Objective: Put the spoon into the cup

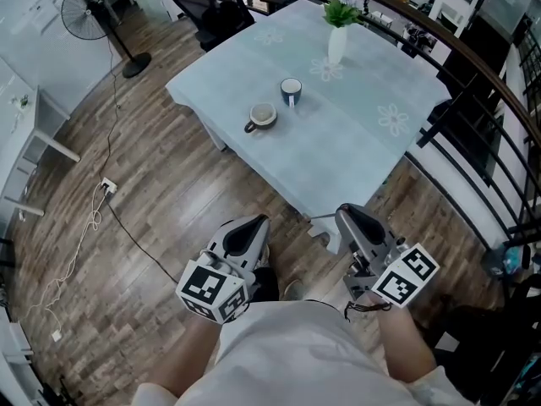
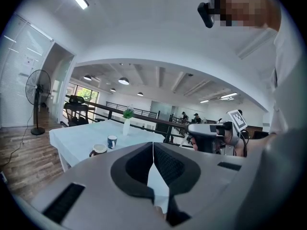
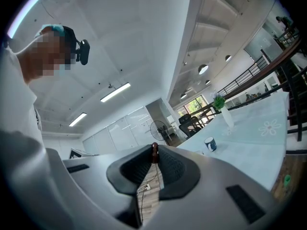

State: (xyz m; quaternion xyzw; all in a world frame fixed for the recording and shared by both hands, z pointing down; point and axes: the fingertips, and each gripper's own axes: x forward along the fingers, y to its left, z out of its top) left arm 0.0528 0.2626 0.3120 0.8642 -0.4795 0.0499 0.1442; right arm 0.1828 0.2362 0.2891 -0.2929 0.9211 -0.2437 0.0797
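Observation:
Two cups stand on the light blue table (image 1: 355, 142): a cream and brown cup (image 1: 262, 116) (image 2: 98, 150) and a blue mug (image 1: 291, 90) (image 2: 112, 141) (image 3: 209, 143). Both grippers are held close to my body, short of the table's near corner. My right gripper (image 1: 347, 214) (image 3: 154, 151) is shut on a small dark brown piece, the end of the spoon (image 3: 154, 148), which just pokes out between its tips. The rest of the spoon is hidden. My left gripper (image 1: 256, 223) (image 2: 153, 146) is shut, with nothing between its jaws.
A white vase with a green plant (image 1: 337, 39) stands farther back on the table. A black railing (image 1: 473, 117) runs along the right. A standing fan (image 1: 93, 7) and a floor cable with a socket strip (image 1: 107, 185) are on the left. A dark chair (image 1: 215, 11) stands behind the table.

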